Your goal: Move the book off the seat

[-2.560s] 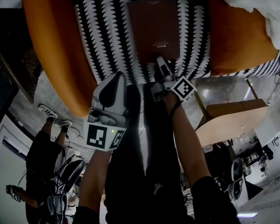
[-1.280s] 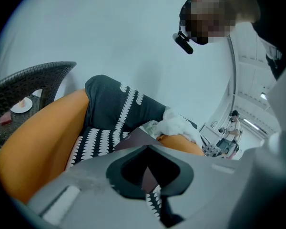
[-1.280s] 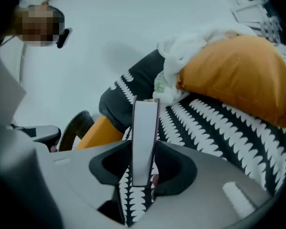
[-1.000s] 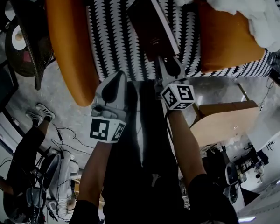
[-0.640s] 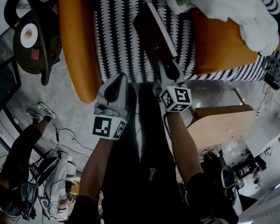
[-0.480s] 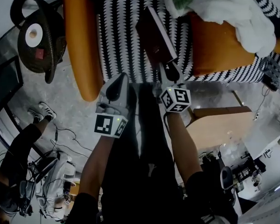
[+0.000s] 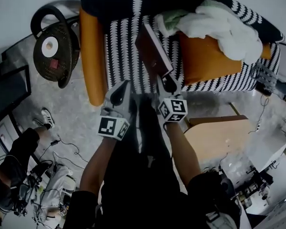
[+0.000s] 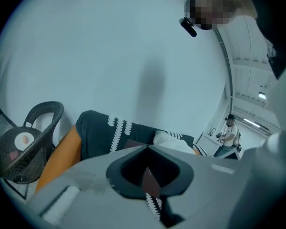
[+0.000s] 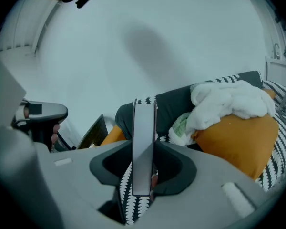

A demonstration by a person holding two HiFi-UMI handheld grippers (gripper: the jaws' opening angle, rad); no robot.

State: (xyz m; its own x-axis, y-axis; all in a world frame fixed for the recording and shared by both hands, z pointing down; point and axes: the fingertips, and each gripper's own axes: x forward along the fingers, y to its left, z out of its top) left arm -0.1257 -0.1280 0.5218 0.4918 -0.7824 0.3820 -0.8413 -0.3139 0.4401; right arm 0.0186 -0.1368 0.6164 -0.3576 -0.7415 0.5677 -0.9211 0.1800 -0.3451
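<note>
A dark brown book (image 7: 152, 51) hangs tilted on edge above the black-and-white zigzag seat (image 7: 126, 51) of an orange-armed armchair (image 7: 91, 56). My right gripper (image 7: 165, 80) is shut on the book's near edge. In the right gripper view the book (image 9: 144, 132) stands edge-on between the jaws of that gripper (image 9: 144, 178). My left gripper (image 7: 119, 90) hovers to the left of the book, shut and holding nothing. In the left gripper view a sliver of the book (image 8: 150, 181) shows past that gripper (image 8: 148, 173).
A white towel (image 7: 219, 25) and a green cloth (image 7: 171, 18) are piled on the chair's right arm (image 7: 205, 61). A dark wicker basket (image 7: 52, 51) stands to the chair's left. A wooden board (image 7: 219, 132) lies lower right. A person (image 7: 14, 166) stands lower left.
The book lay flat on the seat; the right gripper has lifted it, tilted on edge. Both grippers have risen and the chair looks farther off. The left gripper stays shut.
</note>
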